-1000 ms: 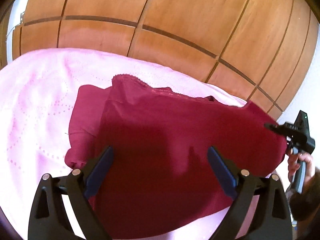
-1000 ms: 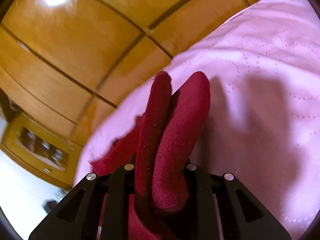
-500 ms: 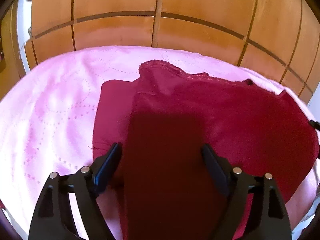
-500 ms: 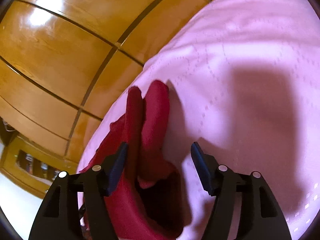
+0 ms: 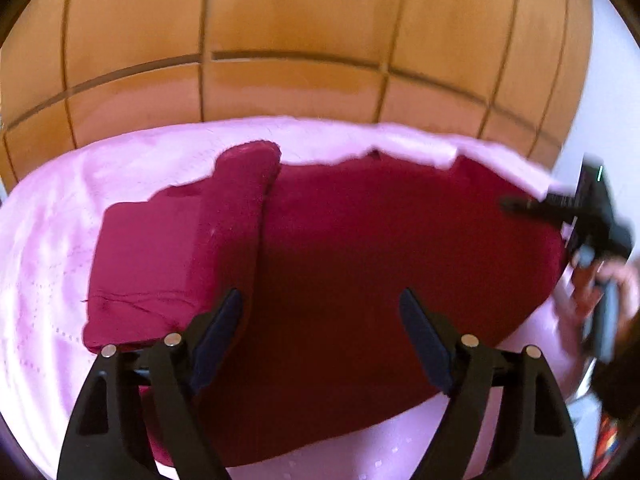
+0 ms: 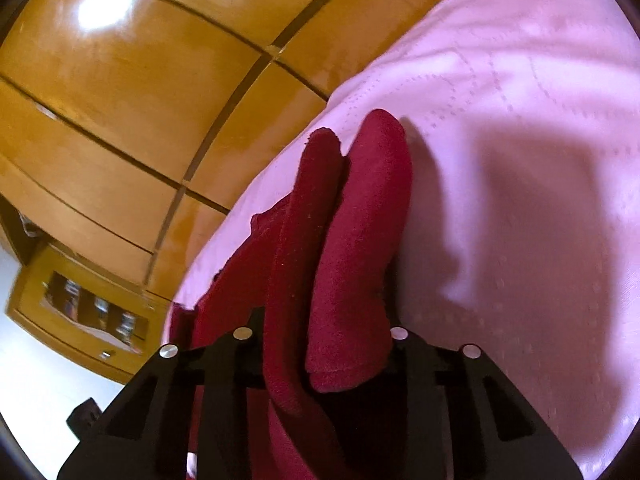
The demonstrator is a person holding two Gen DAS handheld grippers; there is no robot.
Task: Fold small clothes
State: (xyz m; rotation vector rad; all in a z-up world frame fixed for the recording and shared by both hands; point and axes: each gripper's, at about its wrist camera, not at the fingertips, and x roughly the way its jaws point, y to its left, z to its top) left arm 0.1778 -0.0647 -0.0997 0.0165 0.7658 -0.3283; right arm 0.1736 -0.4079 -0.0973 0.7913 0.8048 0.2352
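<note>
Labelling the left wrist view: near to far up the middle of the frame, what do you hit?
Left gripper with fingers apart and closing, nothing pinched → dark red garment → pink bedcover → wooden panelled wardrobe.

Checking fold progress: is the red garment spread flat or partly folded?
Partly folded. The red garment has its left side doubled over in a raised ridge, and the right tongs are closing on a bunched edge.

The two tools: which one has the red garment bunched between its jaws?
The right tool: its jaws are closing on a thick fold of the red garment. The left tool just hovers wide above the flat cloth, gripping nothing.
</note>
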